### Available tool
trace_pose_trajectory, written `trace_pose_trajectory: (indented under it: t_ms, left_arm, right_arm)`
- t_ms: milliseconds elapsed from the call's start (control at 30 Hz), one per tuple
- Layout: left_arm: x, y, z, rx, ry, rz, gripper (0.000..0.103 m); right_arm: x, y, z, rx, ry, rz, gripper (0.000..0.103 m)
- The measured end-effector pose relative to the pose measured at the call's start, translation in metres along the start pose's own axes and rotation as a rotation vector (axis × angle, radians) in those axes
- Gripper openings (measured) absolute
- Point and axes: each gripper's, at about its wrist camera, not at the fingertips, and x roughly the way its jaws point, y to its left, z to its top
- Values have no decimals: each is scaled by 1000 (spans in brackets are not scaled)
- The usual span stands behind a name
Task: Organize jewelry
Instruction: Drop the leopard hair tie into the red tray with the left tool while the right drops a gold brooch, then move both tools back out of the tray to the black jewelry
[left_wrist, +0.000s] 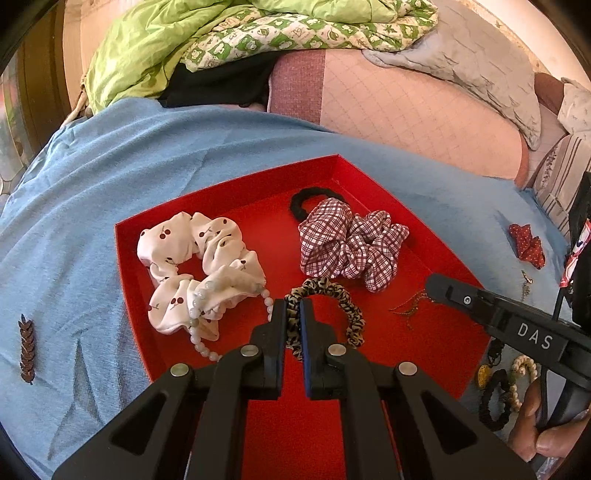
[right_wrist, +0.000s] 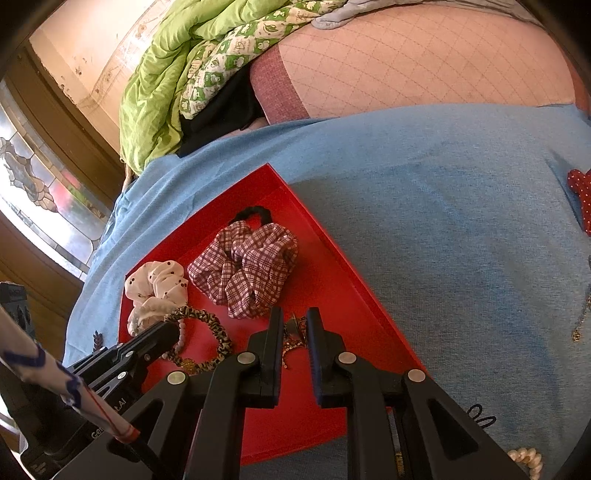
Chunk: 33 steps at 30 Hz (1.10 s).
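Jewelry and hair ties are partly gathered: the red tray (left_wrist: 229, 195) on the blue cloth (left_wrist: 110, 184) already holds a white cherry-print scrunchie (left_wrist: 199, 266), a plaid scrunchie (left_wrist: 347, 243) with a black hair tie (left_wrist: 306, 199) behind it, a pale bead bracelet (left_wrist: 199, 332), a leopard-print hair tie (left_wrist: 332, 295) and a thin gold chain (left_wrist: 410, 306). The left gripper (left_wrist: 293, 317) is closed tight on the near part of the leopard hair tie, which lies inside the tray. The right gripper (right_wrist: 293, 325) has its jaws nearly closed, with the gold chain between them; I cannot tell whether the pads are truly pinching it. Still loose on the cloth, by my reckoning the work left, are a red dotted bow (left_wrist: 526, 245), a brown leaf-shaped clip (left_wrist: 26, 349) off to the far side, a small dangling earring (left_wrist: 526, 280), and near the right hand (left_wrist: 535, 432) a cream bead bracelet (left_wrist: 522, 373) and a black hair band (left_wrist: 495, 402).
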Motion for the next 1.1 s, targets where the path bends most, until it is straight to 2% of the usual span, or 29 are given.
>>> trace_pose_trajectory:
  t_ms: [367, 533, 867, 1100]
  left_arm:
    - [-2, 0, 0, 4, -3, 3, 13]
    - [-7, 1, 1, 3, -24, 17, 31]
    - [-31, -6, 2, 25, -94, 1, 31]
    - [-41, -31, -5, 89, -109, -32, 31]
  right_arm:
    - [0, 0, 1, -7, 7, 2, 16]
    - [-7, 2, 3, -6, -3, 13, 16]
    - [-45, -10, 11, 28, -49, 44, 16]
    - [-81, -34, 9, 41, -74, 16, 16]
